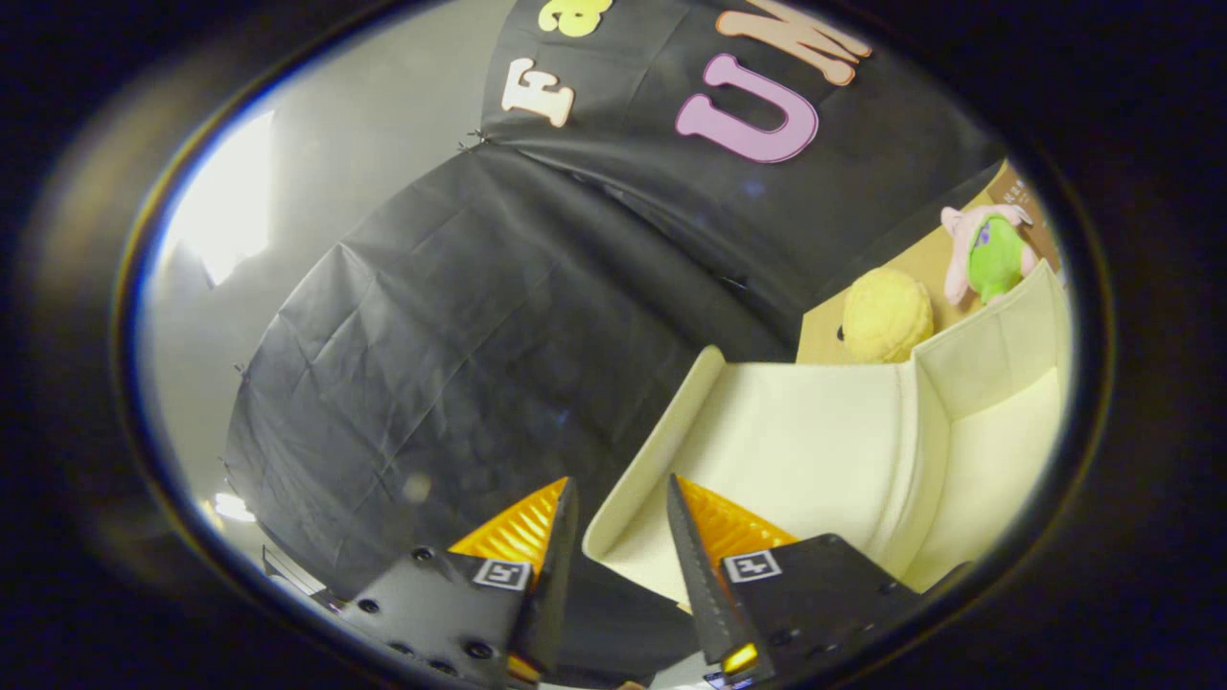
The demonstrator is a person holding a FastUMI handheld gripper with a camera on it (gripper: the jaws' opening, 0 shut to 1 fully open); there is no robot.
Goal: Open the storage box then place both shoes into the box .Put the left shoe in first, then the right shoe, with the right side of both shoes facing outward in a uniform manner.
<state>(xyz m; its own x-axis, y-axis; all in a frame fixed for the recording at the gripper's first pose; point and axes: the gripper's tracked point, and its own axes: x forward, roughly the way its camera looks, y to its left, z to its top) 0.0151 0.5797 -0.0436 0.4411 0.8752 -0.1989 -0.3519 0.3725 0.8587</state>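
Observation:
A cream fabric storage box stands just beyond my fingers, to their right. Its broad cream flap is turned up, with its inner face towards me. The flap's near corner reaches into the gap between my two fingers. My gripper is open; its fingers stand apart and do not pinch the flap. The right finger overlaps the flap's lower edge. I cannot tell whether a finger touches it.
Behind the box, a yellow plush ball and a pink-and-green plush toy rest against a brown board. Black cloth wall hangs ahead and to the left, with a pale wall beyond it.

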